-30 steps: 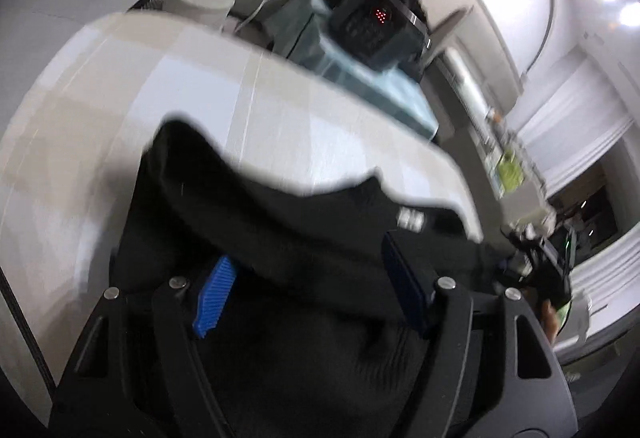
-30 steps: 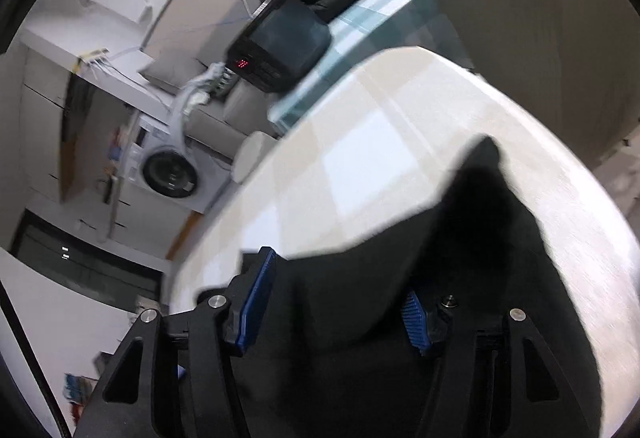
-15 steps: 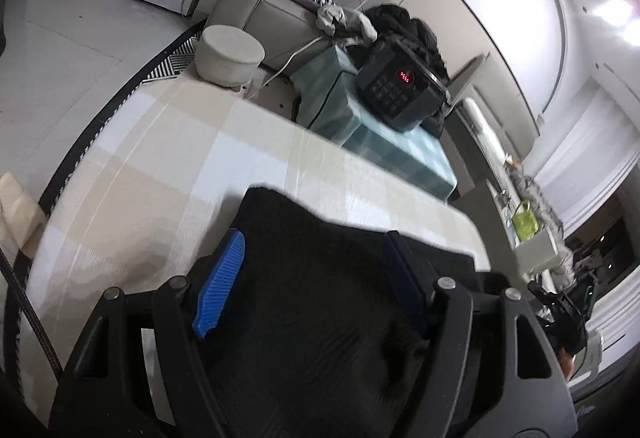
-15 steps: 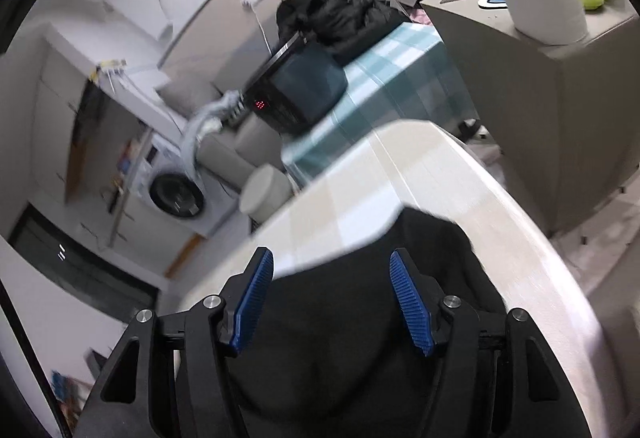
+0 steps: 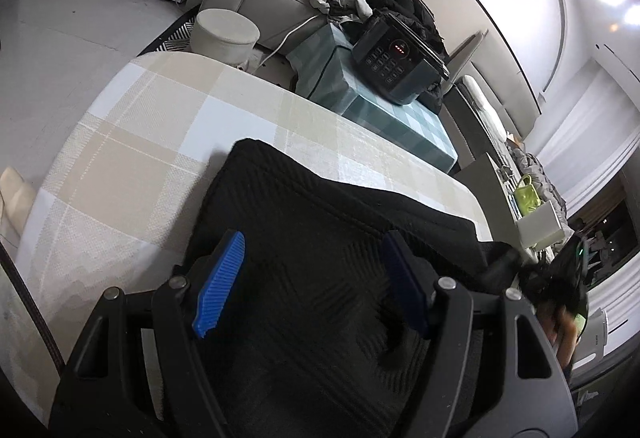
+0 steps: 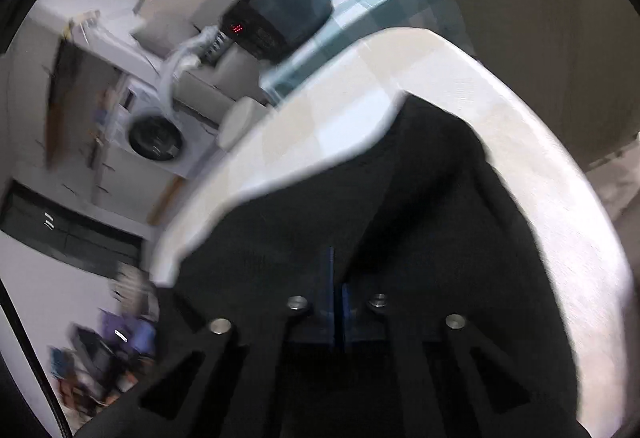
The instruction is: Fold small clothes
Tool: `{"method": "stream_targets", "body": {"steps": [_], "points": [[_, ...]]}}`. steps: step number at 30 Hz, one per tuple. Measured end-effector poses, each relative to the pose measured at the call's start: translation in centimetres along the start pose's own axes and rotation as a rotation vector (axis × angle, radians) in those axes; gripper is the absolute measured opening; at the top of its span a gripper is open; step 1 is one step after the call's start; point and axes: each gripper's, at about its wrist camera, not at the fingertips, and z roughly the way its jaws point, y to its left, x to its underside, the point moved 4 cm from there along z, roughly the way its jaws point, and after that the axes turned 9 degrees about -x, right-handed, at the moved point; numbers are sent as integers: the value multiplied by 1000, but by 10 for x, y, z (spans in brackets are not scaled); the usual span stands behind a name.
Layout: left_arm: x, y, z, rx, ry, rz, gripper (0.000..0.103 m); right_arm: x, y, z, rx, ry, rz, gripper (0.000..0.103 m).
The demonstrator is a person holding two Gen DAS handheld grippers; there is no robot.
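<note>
A black garment (image 5: 320,238) of ribbed, textured knit lies spread on the table (image 5: 132,141), whose cloth is woven in beige and white checks. The left gripper (image 5: 312,278) hovers over it with its ridged blue pads (image 5: 220,282) set wide, nothing between them. The right gripper (image 6: 338,302) has just snapped closed; its blue pads meet over the dark fabric, though blur hides whether any cloth is pinched. Behind, a black appliance (image 5: 396,61) sits on a teal checked cloth (image 5: 384,113)
</note>
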Motion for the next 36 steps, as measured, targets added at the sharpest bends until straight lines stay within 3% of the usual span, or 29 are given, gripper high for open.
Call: {"method": "stream_targets", "body": {"steps": [2,6,8,10,14,19,22,26,27,28,31,36], "points": [[0,4,-1,-14,-1,0,68,-23,0,-4,-6,-99,42,3],[2,18,-5,-27,-1,-13,68,-42,-7,-4,87,-137,69,17],[1,24,-7,-39,-7,-11,69,-37,-1,-11,67,-128,31,39],[0,28,-5,-65,-13,-9,70,-29,9,-19,82,-153,-41,55],[-8,20,5,-101,-12,29,70,-15,30,-16,120,-94,-166,55],[-19,-16,20,-182,-16,211,70,1,43,-7,136,-49,-215,55],[-19,-32,41,-259,53,330,70,10,42,-7,148,-35,-230,57],[-22,-29,58,-336,86,331,70,17,34,-6,149,-16,-221,57],[-22,-29,62,-340,86,332,65,19,32,-6,150,-9,-219,57],[-23,-29,63,-344,77,336,44,19,29,-4,151,-5,-217,57],[-22,-30,66,-321,66,360,0,24,23,-2,159,6,-207,57],[-27,-19,52,-247,3,308,0,25,16,2,164,10,-199,57]]}}
